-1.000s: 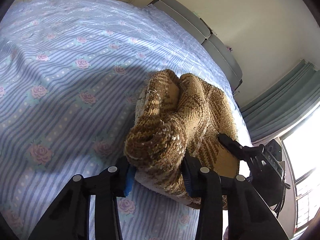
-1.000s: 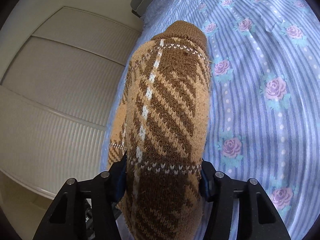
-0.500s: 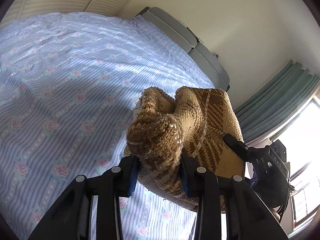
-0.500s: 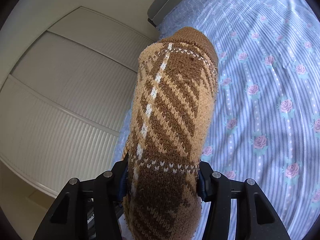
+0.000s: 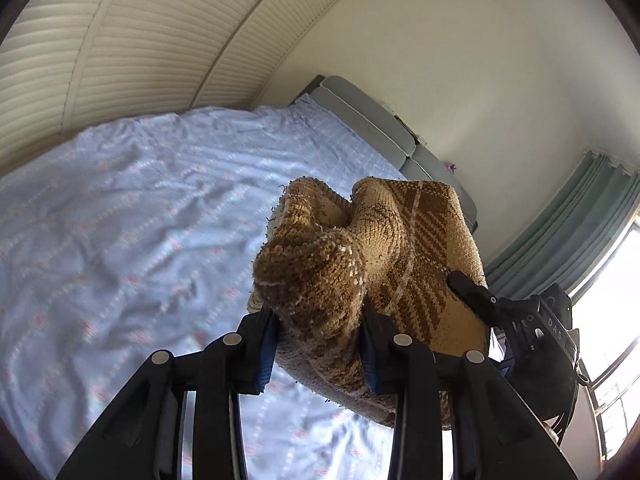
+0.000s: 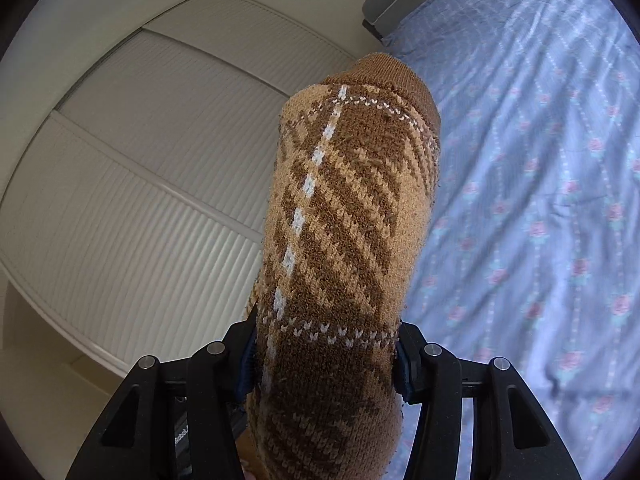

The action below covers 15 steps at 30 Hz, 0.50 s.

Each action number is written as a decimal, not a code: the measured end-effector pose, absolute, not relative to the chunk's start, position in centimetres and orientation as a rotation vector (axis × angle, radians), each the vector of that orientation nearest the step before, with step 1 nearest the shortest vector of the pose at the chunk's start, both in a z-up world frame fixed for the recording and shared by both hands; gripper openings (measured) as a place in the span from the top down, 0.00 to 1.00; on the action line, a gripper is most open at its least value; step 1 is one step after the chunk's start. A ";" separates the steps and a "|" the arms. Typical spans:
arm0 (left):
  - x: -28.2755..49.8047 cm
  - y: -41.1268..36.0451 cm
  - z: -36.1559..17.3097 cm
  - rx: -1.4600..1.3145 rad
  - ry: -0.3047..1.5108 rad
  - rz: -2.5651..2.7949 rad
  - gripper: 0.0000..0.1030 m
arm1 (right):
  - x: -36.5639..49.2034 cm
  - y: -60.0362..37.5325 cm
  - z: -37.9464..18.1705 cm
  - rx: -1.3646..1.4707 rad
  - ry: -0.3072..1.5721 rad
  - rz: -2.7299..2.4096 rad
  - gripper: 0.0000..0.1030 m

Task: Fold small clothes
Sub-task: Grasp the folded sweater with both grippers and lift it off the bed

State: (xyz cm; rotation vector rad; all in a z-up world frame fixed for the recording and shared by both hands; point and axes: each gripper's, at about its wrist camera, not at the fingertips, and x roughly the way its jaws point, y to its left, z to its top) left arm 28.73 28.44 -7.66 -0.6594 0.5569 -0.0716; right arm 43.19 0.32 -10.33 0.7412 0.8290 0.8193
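Note:
A small brown and tan plaid knit sweater (image 5: 384, 264) is held up in the air above the bed by both grippers. My left gripper (image 5: 320, 344) is shut on a bunched end of it. My right gripper (image 6: 324, 364) is shut on the other end, and the sweater (image 6: 344, 220) stretches away from it with its brown ribbed cuff at the far tip. The right gripper also shows in the left wrist view (image 5: 476, 300), clamped on the sweater's right side.
The bed below has a blue striped sheet with pink roses (image 5: 120, 240) (image 6: 540, 200). A grey headboard (image 5: 372, 128) stands at its far end. White slatted closet doors (image 6: 140, 200) line one side; green curtains (image 5: 572, 224) and a bright window lie to the right.
Both grippers have lifted the sweater higher off the bed and tilted upward, so more wall and closet doors show. Both grips are unchanged.

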 end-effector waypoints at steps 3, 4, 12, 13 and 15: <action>28.6 34.7 -7.5 -0.655 0.534 -0.010 0.66 | 44.1 7.1 -10.3 0.740 0.837 0.876 0.48; 28.6 36.7 -7.6 -0.655 0.529 0.009 0.66 | 44.4 9.5 -10.4 0.738 0.840 0.894 0.48; 30.2 49.2 -12.3 -0.680 0.538 0.099 0.66 | 47.4 23.8 -14.9 0.744 0.907 0.950 0.48; 30.2 50.0 -13.2 -0.679 0.540 0.114 0.66 | 47.6 24.4 -15.8 0.741 0.917 0.952 0.48; 30.3 51.2 -15.5 -0.679 0.549 0.137 0.66 | 48.5 26.2 -18.2 0.742 0.947 0.946 0.48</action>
